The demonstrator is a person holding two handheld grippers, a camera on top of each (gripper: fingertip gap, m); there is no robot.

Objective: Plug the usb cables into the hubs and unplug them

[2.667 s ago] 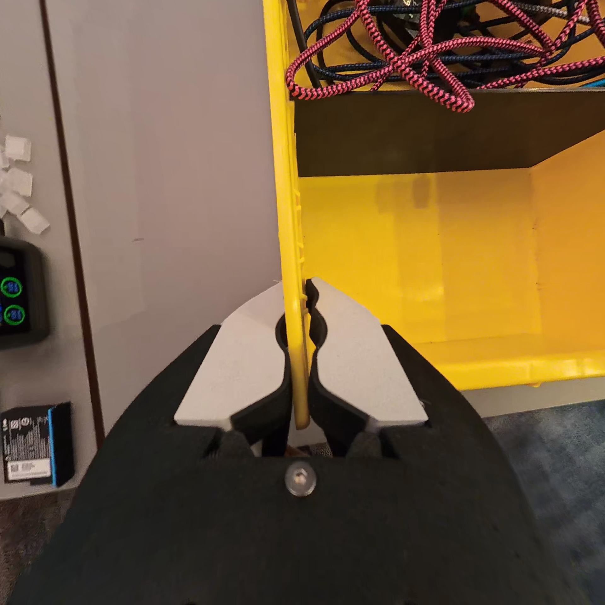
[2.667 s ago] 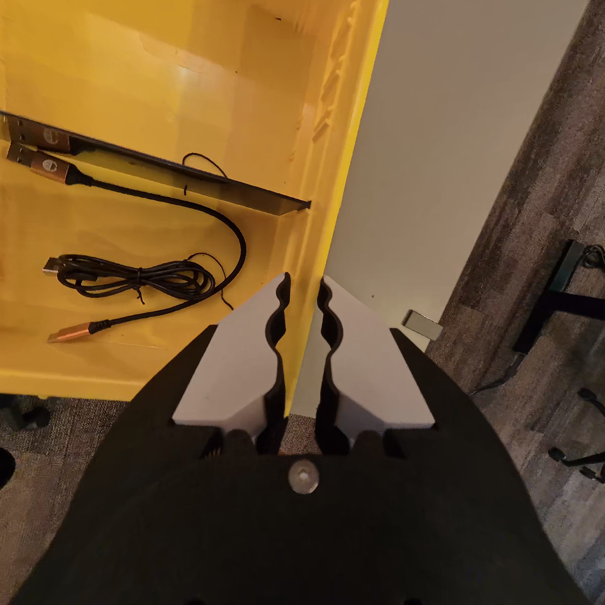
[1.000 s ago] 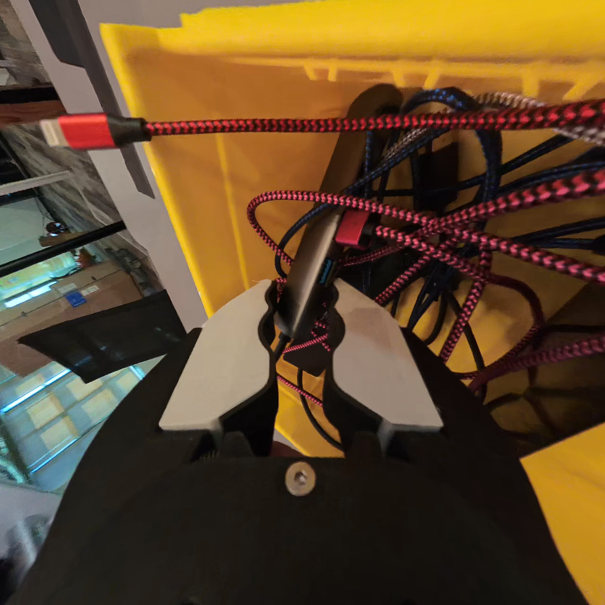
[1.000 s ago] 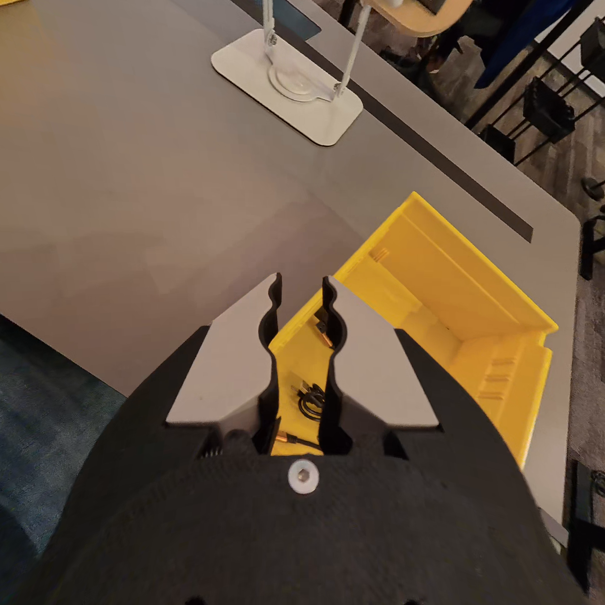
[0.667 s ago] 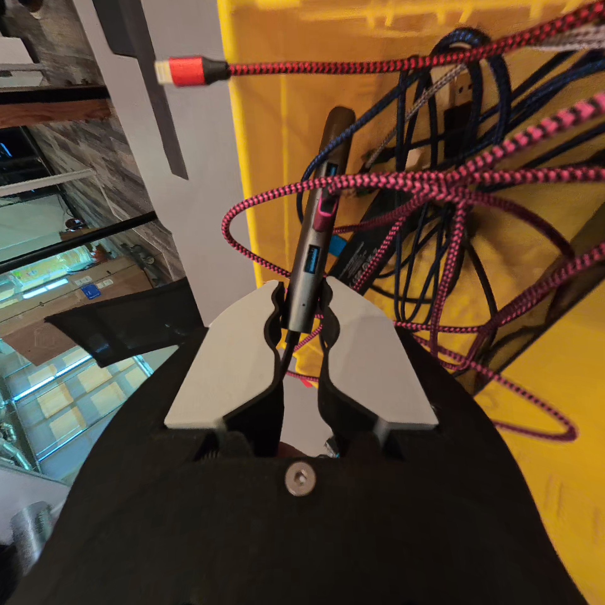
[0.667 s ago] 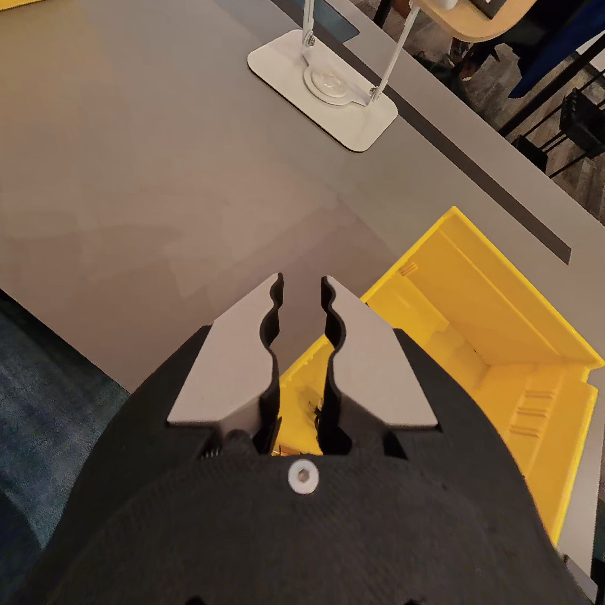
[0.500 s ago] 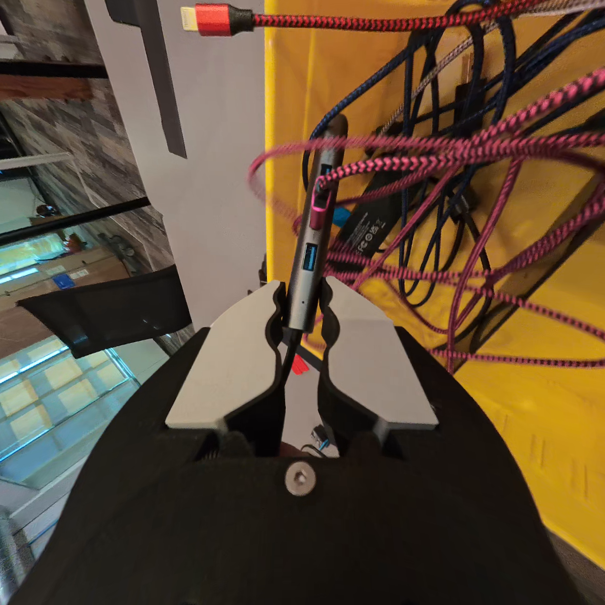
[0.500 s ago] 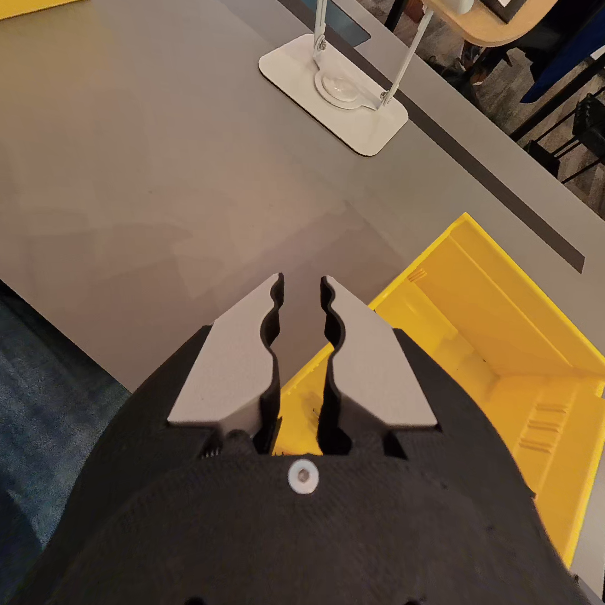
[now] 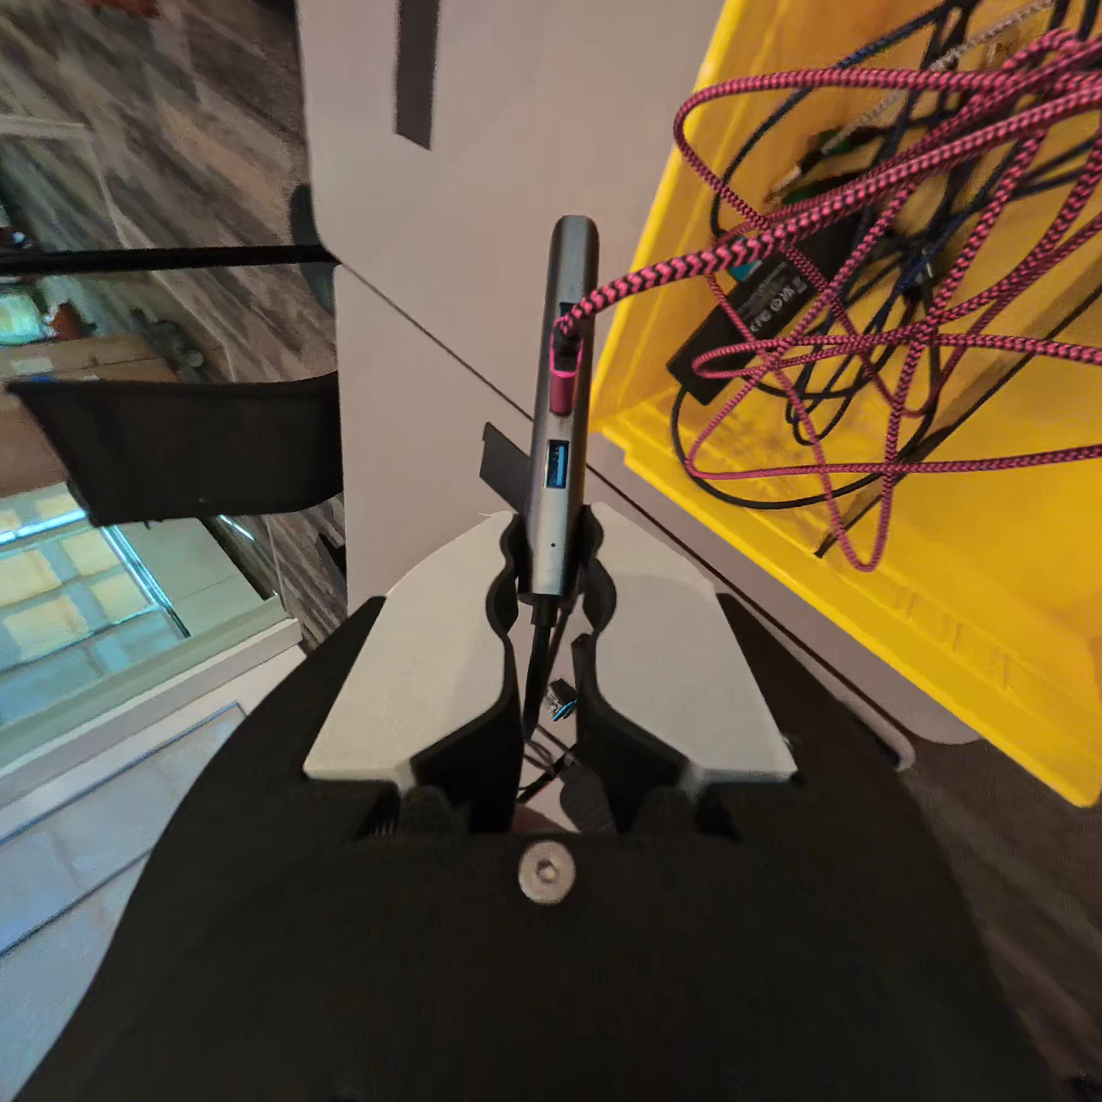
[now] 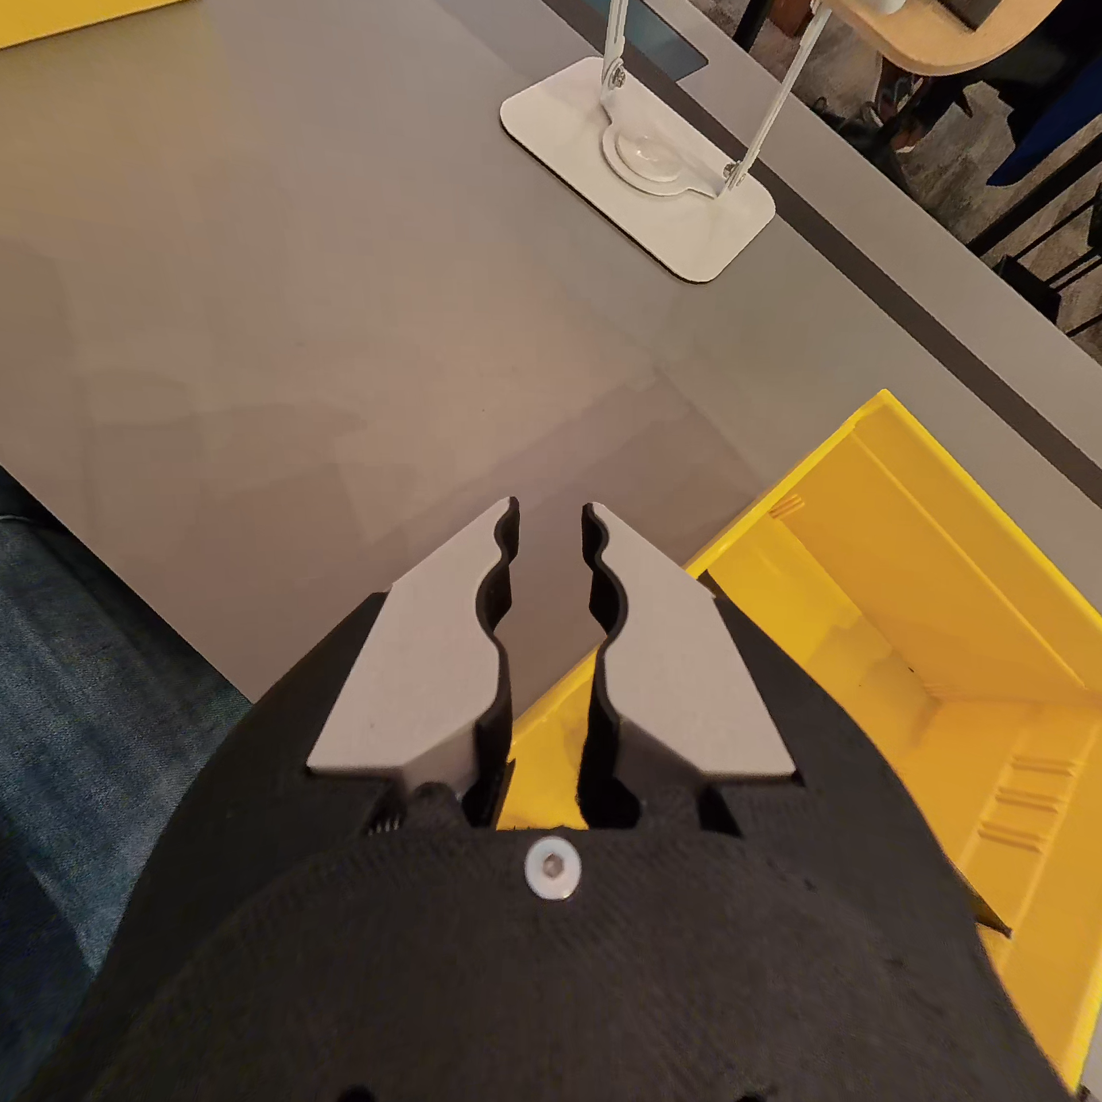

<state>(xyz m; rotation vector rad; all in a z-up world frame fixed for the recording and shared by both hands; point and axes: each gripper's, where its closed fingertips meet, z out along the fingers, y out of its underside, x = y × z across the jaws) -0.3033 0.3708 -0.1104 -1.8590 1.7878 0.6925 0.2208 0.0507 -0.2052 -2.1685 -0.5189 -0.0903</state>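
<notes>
While clamped, hub (image 9: 557, 429) in left gripper (image 9: 551, 525) (cable-laden).

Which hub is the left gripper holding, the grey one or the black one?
The slim grey hub, clamped in the left gripper with a pink plug in it; the black hub lies in the yellow bin.

Your left hand-held gripper (image 9: 549, 539) is clamped on the grey hub (image 9: 560, 411) — fingertips pinching its near end. Your right hand-held gripper (image 10: 550, 510) is parted — nothing between its fingers.
</notes>
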